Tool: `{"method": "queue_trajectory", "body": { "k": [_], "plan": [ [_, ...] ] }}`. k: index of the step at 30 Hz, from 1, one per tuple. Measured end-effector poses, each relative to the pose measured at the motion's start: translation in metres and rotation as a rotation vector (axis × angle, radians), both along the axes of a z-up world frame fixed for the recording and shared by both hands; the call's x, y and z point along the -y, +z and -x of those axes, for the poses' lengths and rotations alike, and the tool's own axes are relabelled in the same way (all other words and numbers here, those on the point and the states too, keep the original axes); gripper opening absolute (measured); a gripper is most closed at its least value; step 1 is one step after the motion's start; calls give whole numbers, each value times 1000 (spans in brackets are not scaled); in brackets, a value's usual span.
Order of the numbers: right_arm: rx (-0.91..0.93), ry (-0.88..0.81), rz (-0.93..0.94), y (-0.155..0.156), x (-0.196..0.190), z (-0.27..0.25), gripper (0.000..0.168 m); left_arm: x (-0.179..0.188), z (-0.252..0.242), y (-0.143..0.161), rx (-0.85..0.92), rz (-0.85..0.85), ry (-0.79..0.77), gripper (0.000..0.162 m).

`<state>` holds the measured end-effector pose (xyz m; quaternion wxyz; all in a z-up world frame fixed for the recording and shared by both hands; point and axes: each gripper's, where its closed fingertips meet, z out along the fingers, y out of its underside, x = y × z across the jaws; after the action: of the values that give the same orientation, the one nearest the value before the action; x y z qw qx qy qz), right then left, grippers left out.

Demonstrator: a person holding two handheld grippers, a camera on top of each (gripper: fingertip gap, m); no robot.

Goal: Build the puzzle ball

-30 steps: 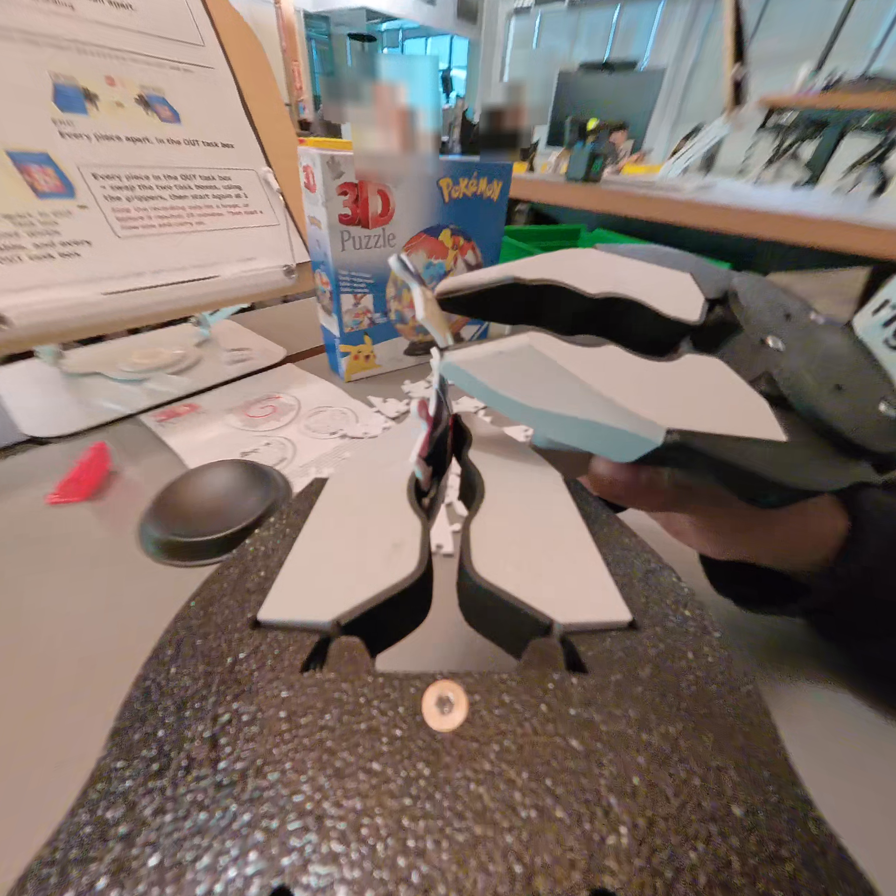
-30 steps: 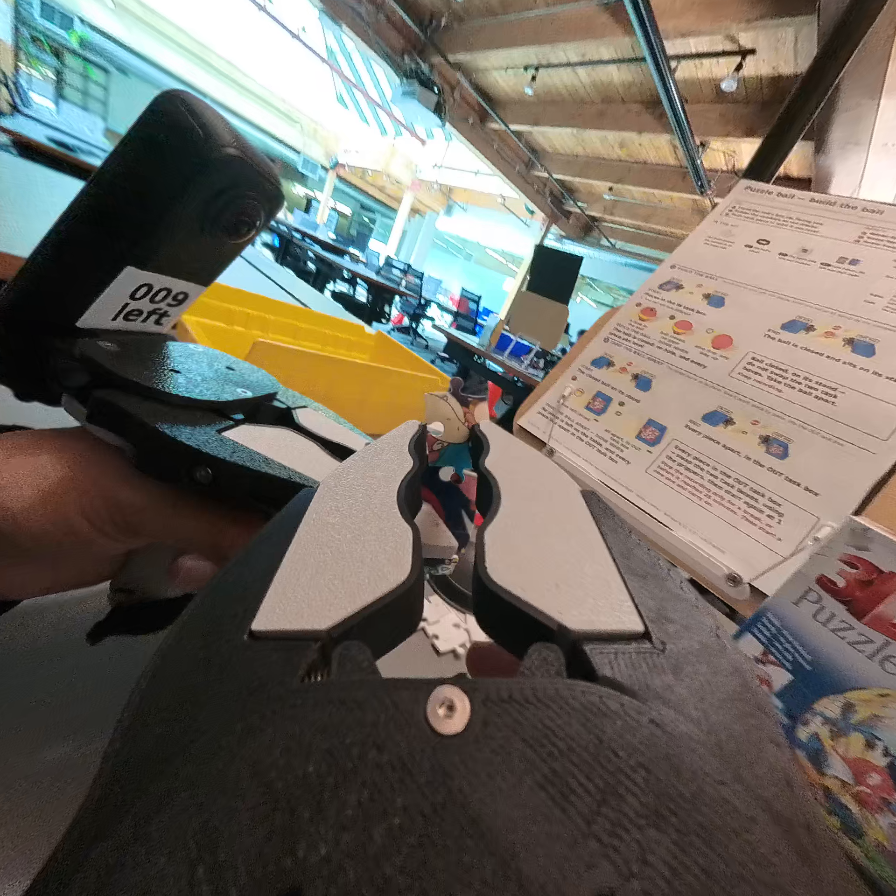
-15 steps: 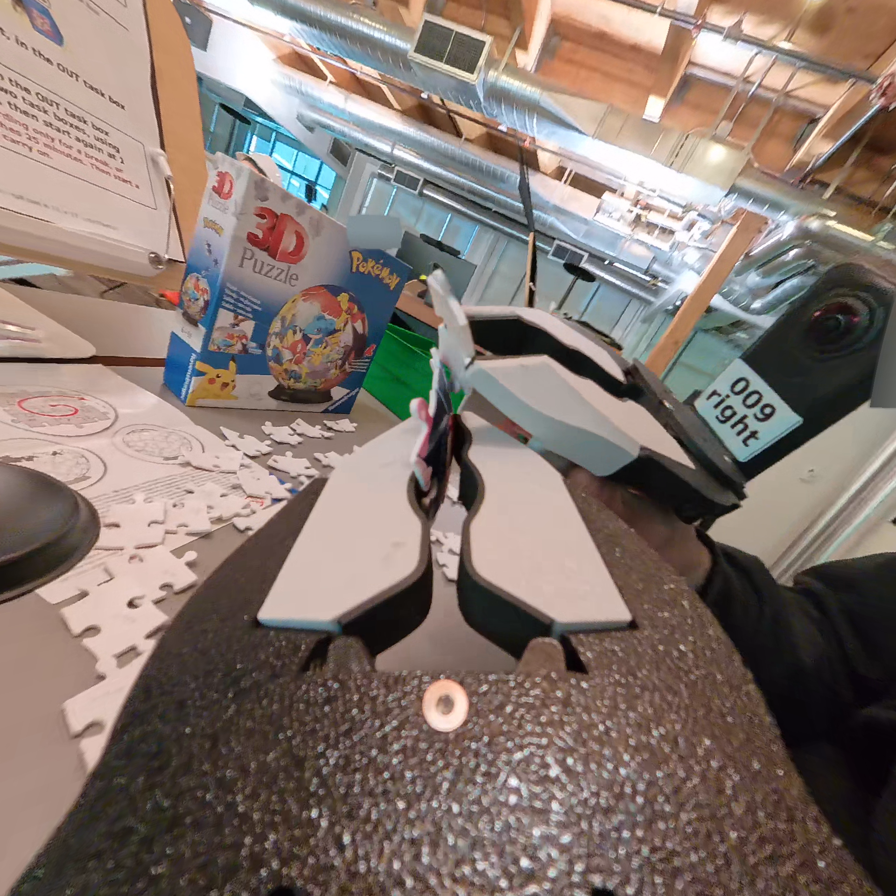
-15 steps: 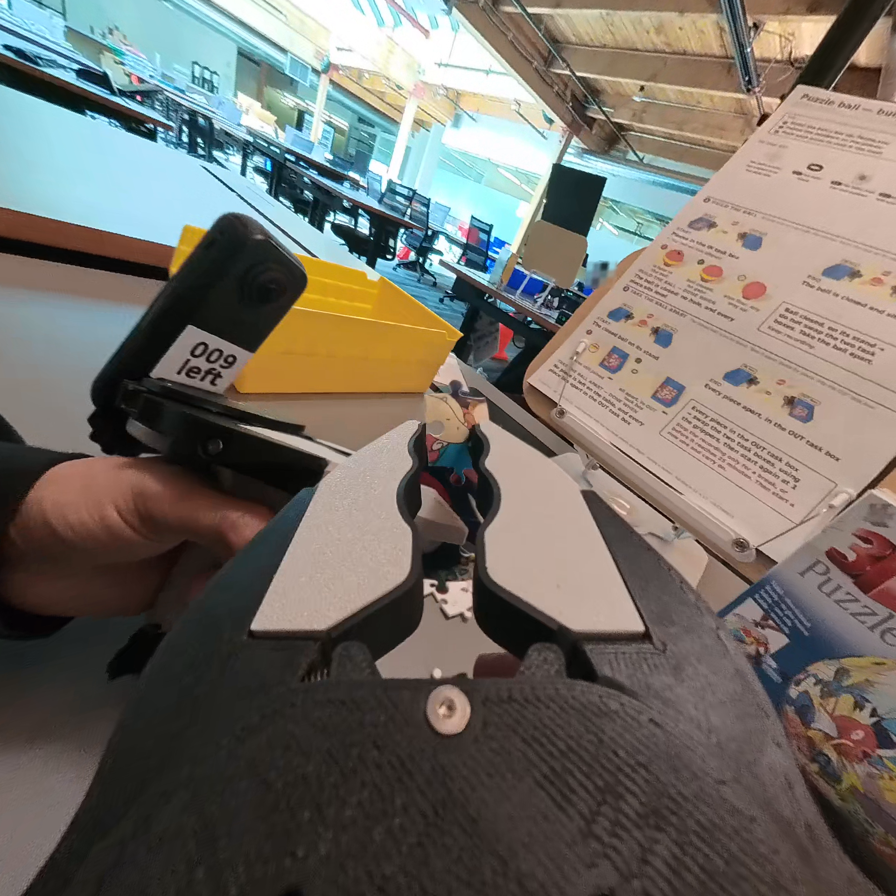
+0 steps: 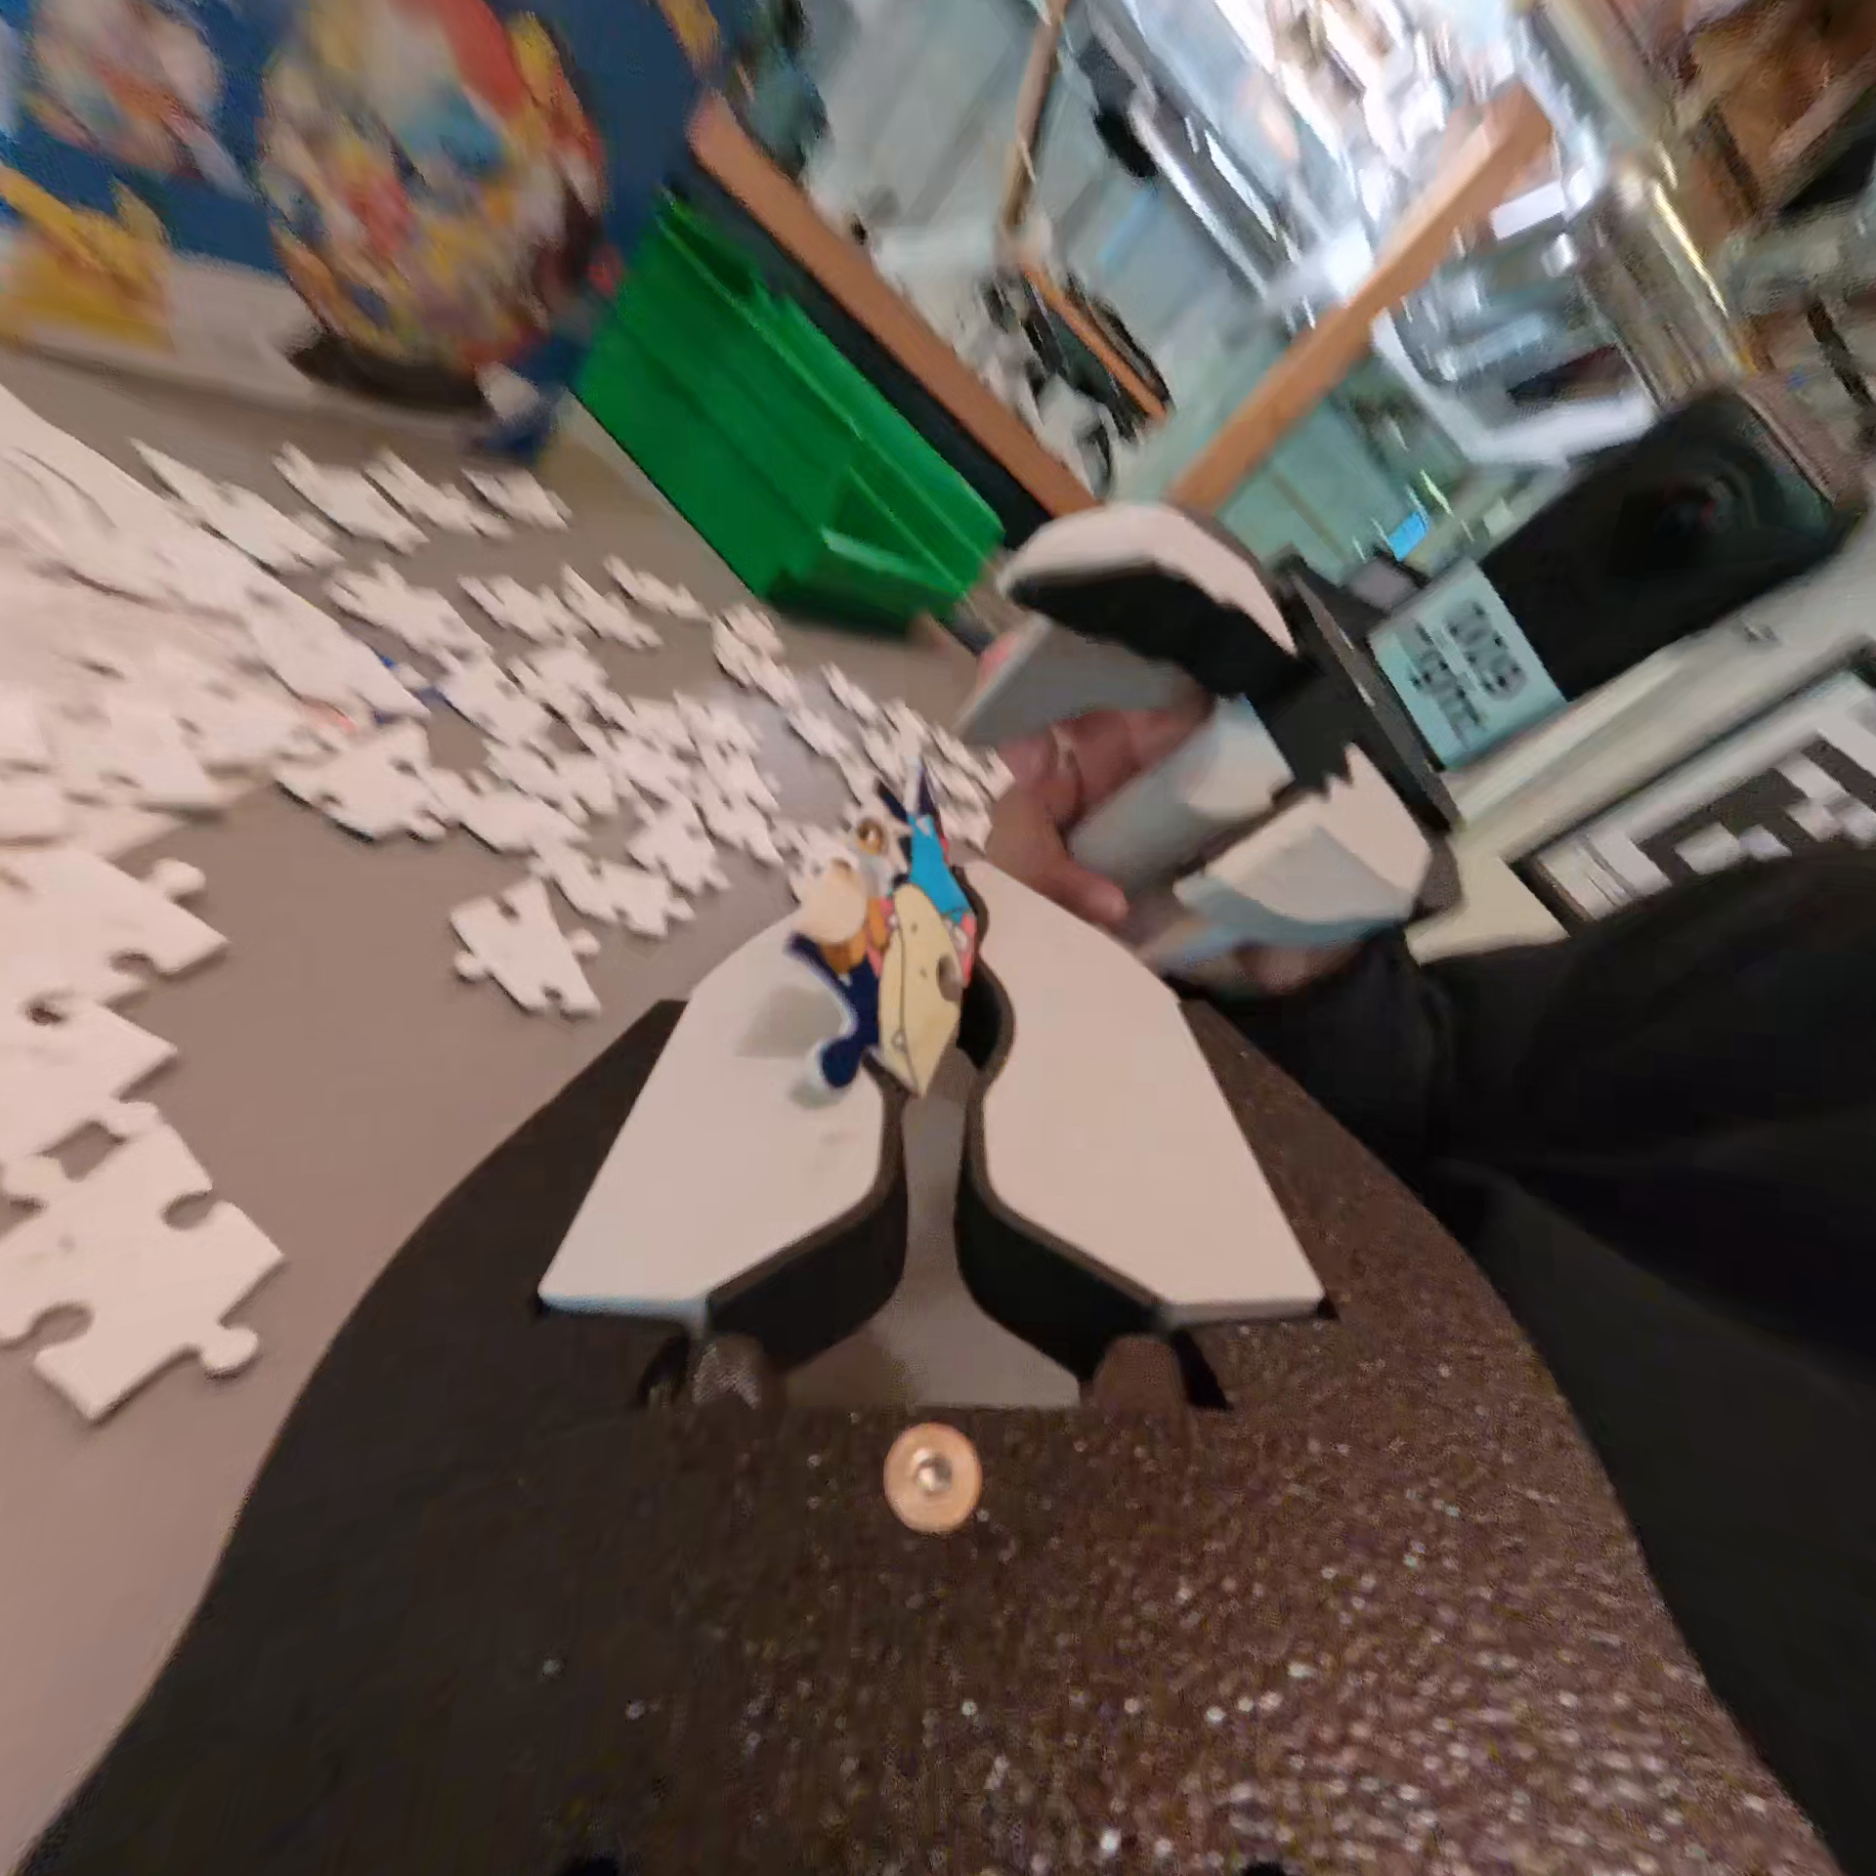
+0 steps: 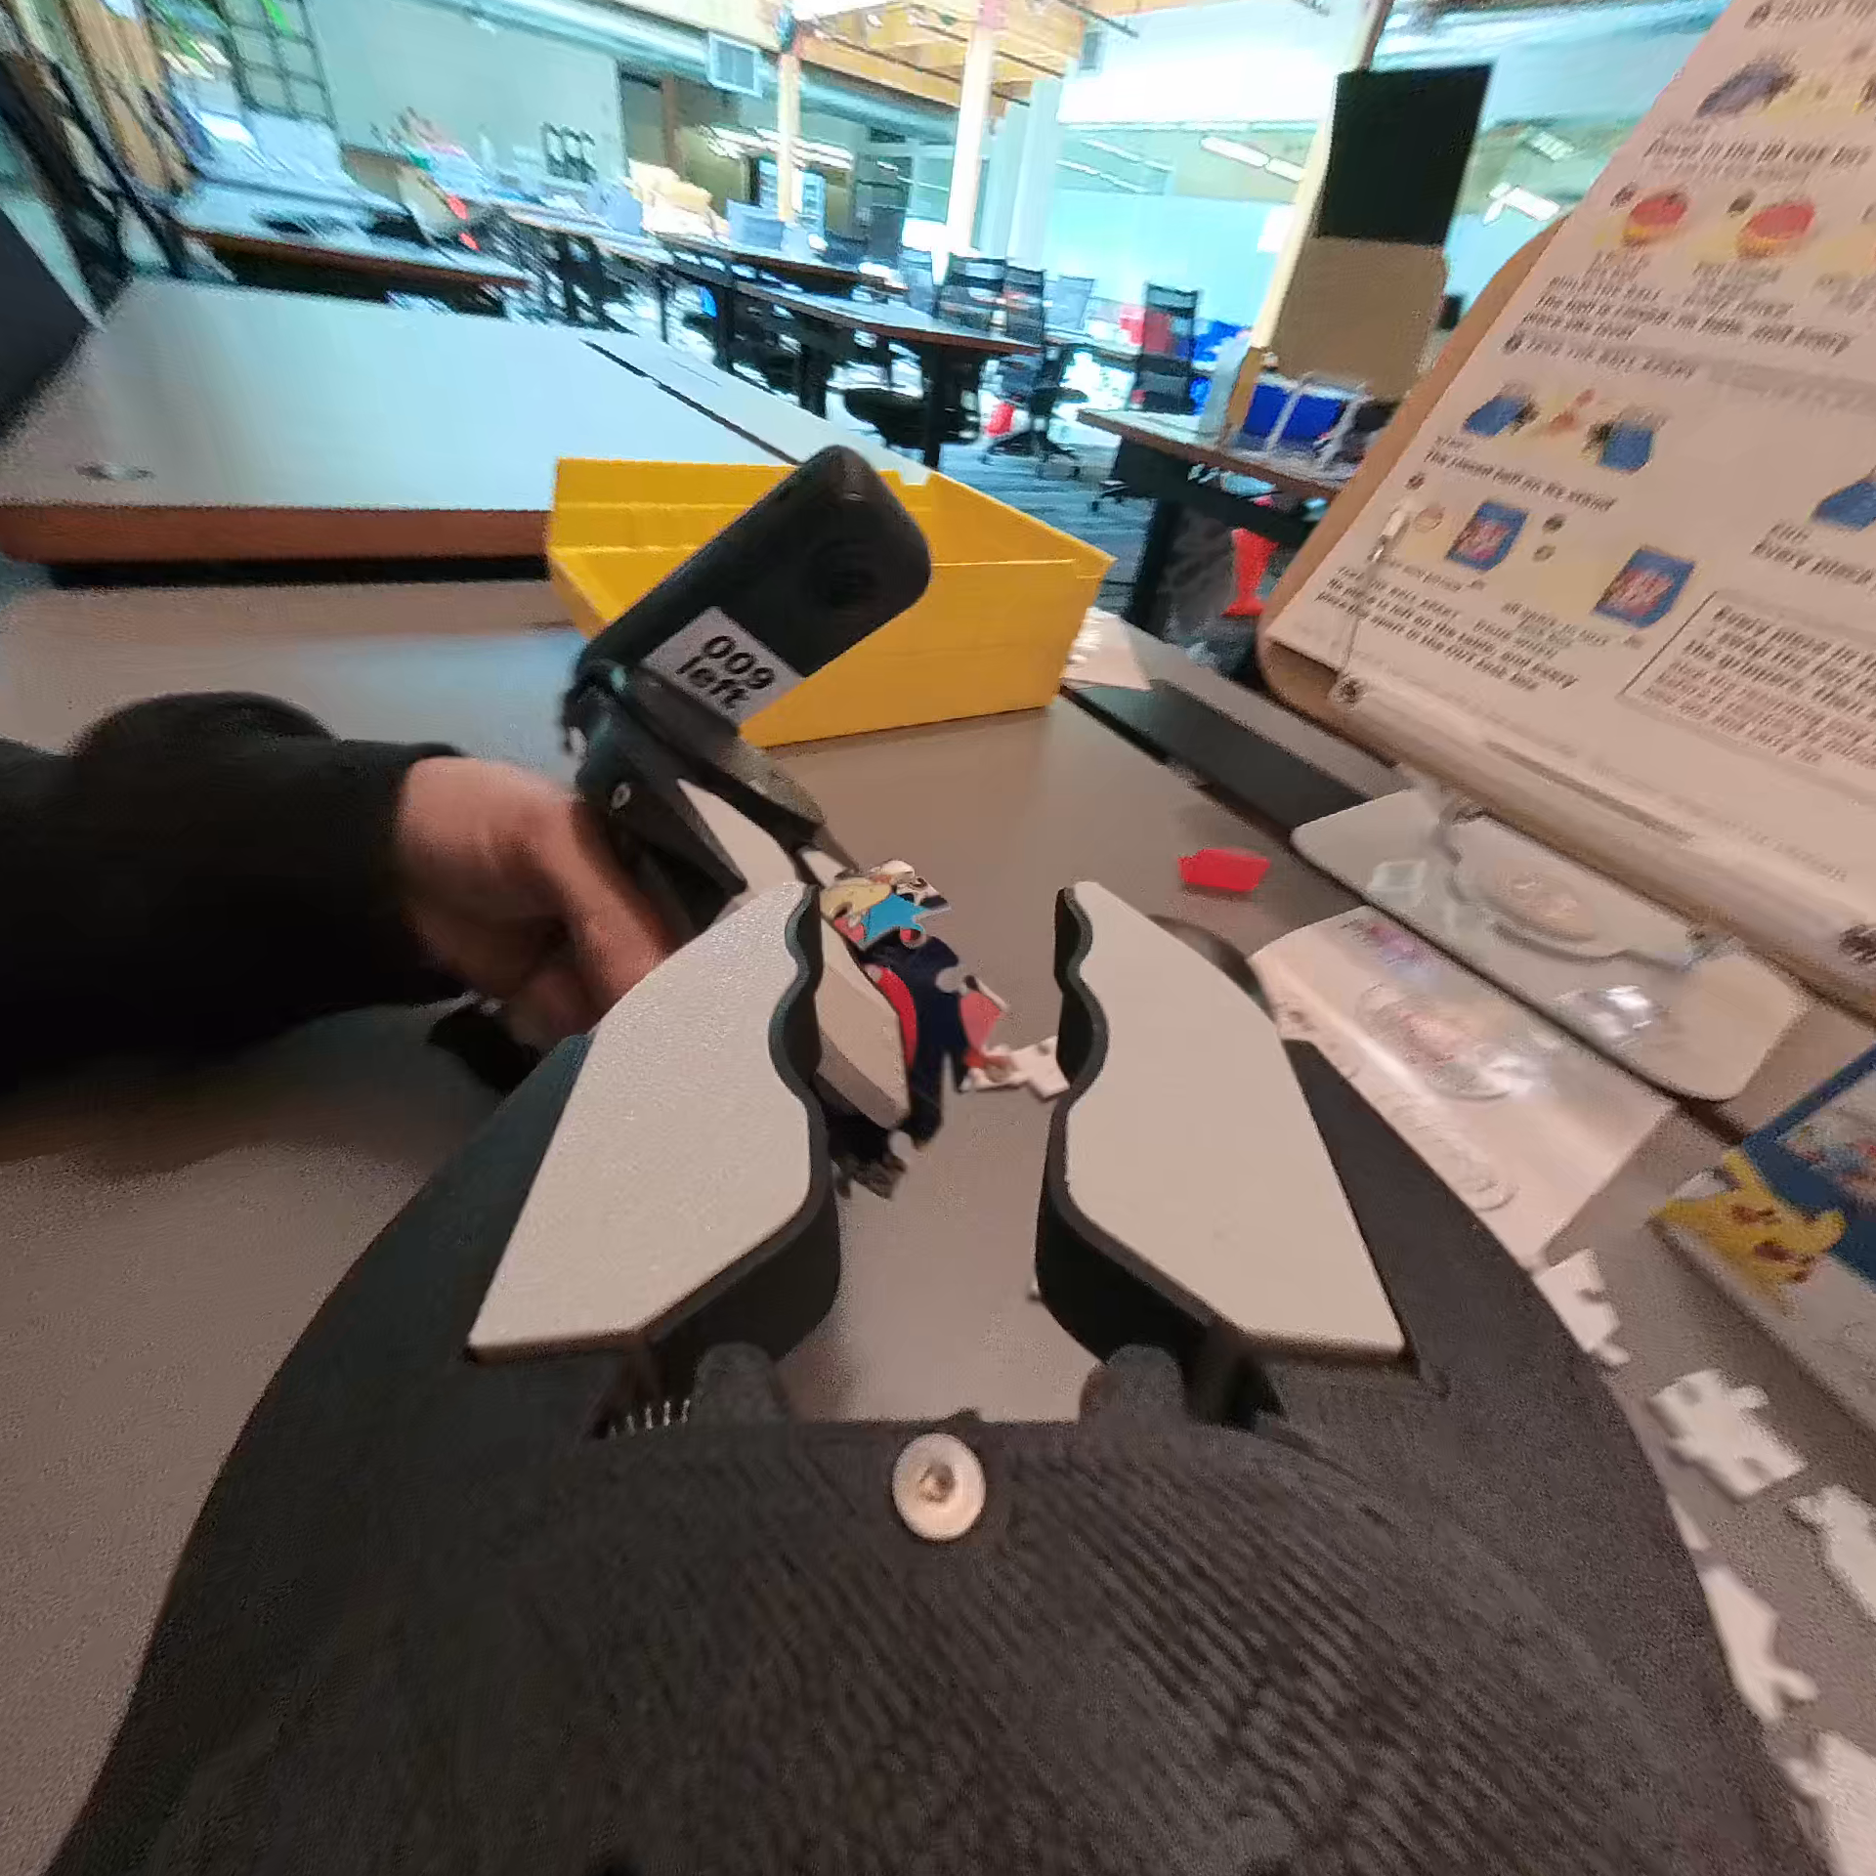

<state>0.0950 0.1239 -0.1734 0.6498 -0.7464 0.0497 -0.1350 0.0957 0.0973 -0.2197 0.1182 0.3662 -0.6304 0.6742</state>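
Observation:
My left gripper (image 5: pixel 893 924) is shut on a small cluster of joined colourful puzzle pieces (image 5: pixel 903 964) and holds it above the grey table. The left wrist view is motion-blurred. My right gripper (image 6: pixel 939 903) is open and empty, with its jaws wide apart. The same pieces (image 6: pixel 939 985) show just beyond its fingertips, held by the left gripper, whose black camera (image 6: pixel 802 579) sits at the left. In the left wrist view the right gripper (image 5: pixel 1015 650) is up and to the right of the pieces, clear of them.
Many loose white face-down puzzle pieces (image 5: pixel 568 711) cover the table. A green bin (image 5: pixel 782 477) and the puzzle box (image 5: pixel 305 152) stand behind them. A yellow bin (image 6: pixel 975 609), an instruction board (image 6: pixel 1624 487), a small red part (image 6: pixel 1223 870) and a clear plastic tray (image 6: pixel 1523 914) lie beyond. Tip to tip, the grippers are about 5 cm apart.
My right gripper has opened, let go of the pieces and drawn back. My left gripper keeps the joined pieces and has swung down towards the table.

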Motion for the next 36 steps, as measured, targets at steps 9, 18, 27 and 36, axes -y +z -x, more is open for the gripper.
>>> {"method": "queue_trajectory", "body": {
  "k": [9,18,27,36],
  "plan": [
    [-493,211,36,-28,23,13,46,-4,64,-28,-168,-196,-396,5],
    [-892,613,261,-60,-16,70,31,-12,128,-50,-325,-391,-768,5],
    [-945,728,361,-67,-26,95,17,-14,142,-52,-298,-494,-858,4],
    [-987,595,43,-33,-26,58,3,-9,109,-38,-271,-369,-654,4]
  ]
}}
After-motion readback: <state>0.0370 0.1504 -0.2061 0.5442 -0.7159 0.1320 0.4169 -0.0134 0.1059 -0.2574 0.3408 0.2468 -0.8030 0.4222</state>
